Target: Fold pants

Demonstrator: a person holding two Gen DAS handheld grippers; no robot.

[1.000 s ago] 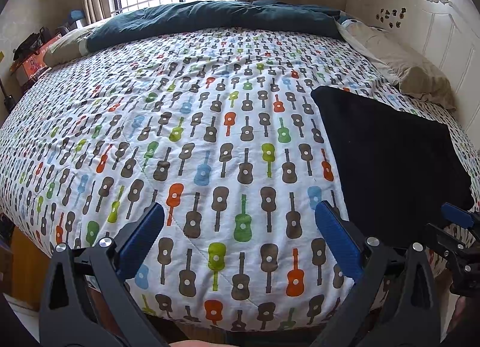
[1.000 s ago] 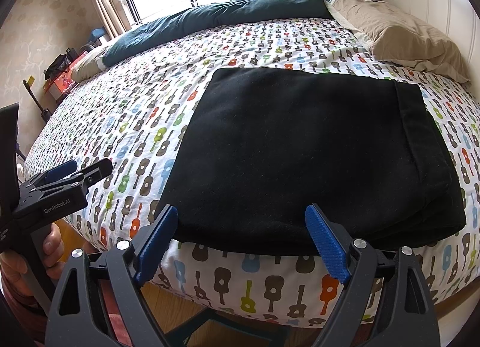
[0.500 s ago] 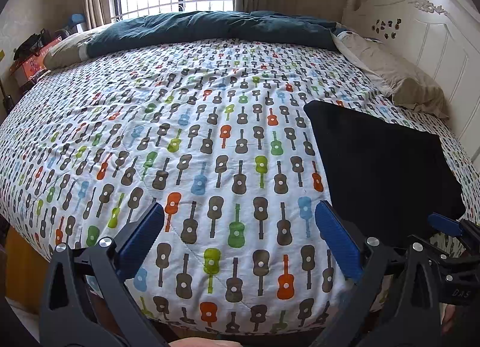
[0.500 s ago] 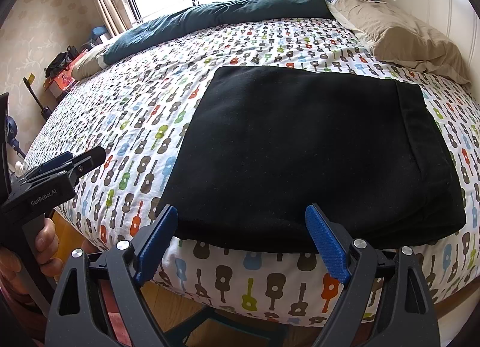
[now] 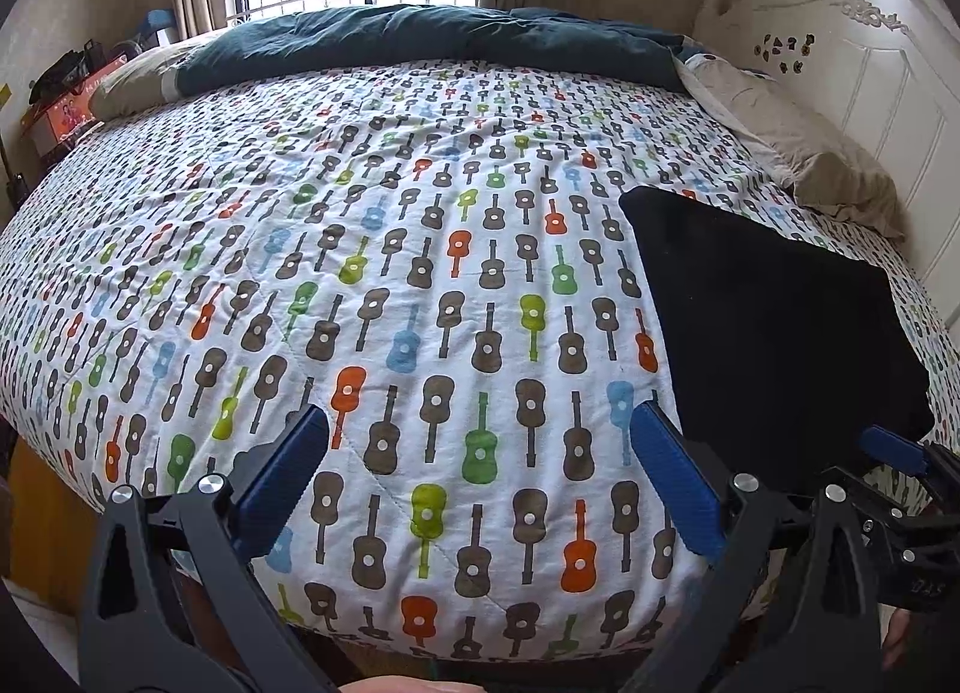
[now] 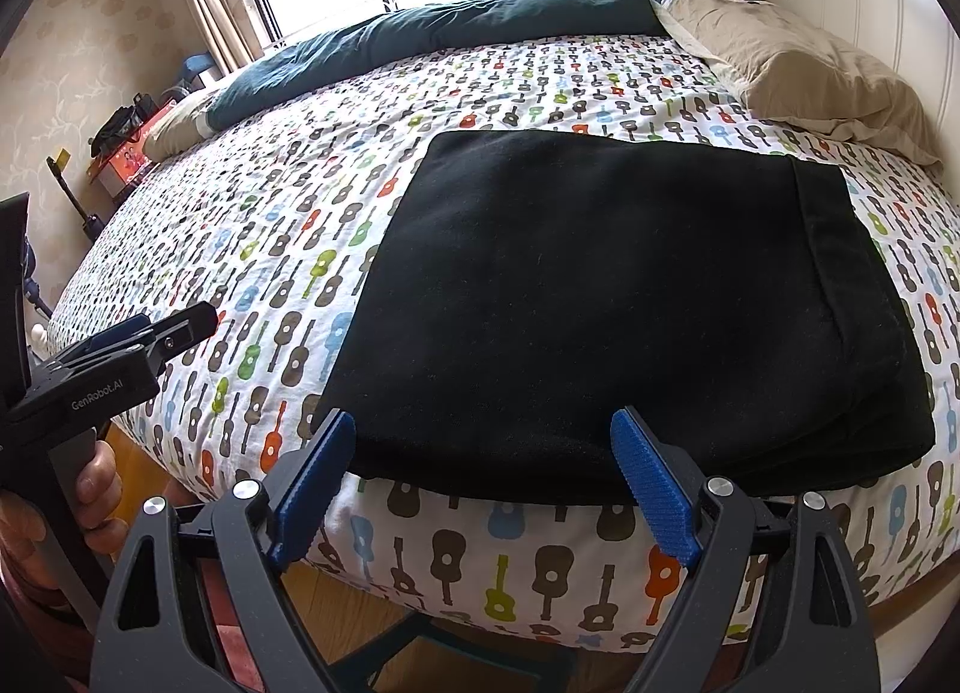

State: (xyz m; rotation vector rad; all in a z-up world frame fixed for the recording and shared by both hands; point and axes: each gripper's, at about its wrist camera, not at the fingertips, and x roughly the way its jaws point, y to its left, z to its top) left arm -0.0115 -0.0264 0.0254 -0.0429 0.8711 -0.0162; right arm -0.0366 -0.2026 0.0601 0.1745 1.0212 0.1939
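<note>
The black pants (image 6: 630, 297) lie folded into a flat rectangle on the guitar-print bedspread (image 6: 288, 249), near the bed's front edge. My right gripper (image 6: 483, 441) hovers just before their near edge, open, with nothing between its blue pads. In the left wrist view the pants (image 5: 774, 321) sit at the right, and my left gripper (image 5: 480, 441) hangs open over bare bedspread (image 5: 390, 273) to their left. The right gripper (image 5: 894, 453) shows at that view's lower right edge. The left gripper (image 6: 150, 333), held by a hand, shows at the right wrist view's left edge.
A dark teal duvet (image 6: 432, 33) is bunched along the far side below the window. A beige pillow (image 6: 804, 69) leans against the white headboard (image 5: 870, 63) at right. Boxes and clutter (image 5: 66, 99) stand by the far left wall. Wooden floor (image 6: 336, 591) lies below the bed edge.
The left wrist view has tilted up a little, so the bed and pants sit lower in it. The right gripper and the pants have not moved.
</note>
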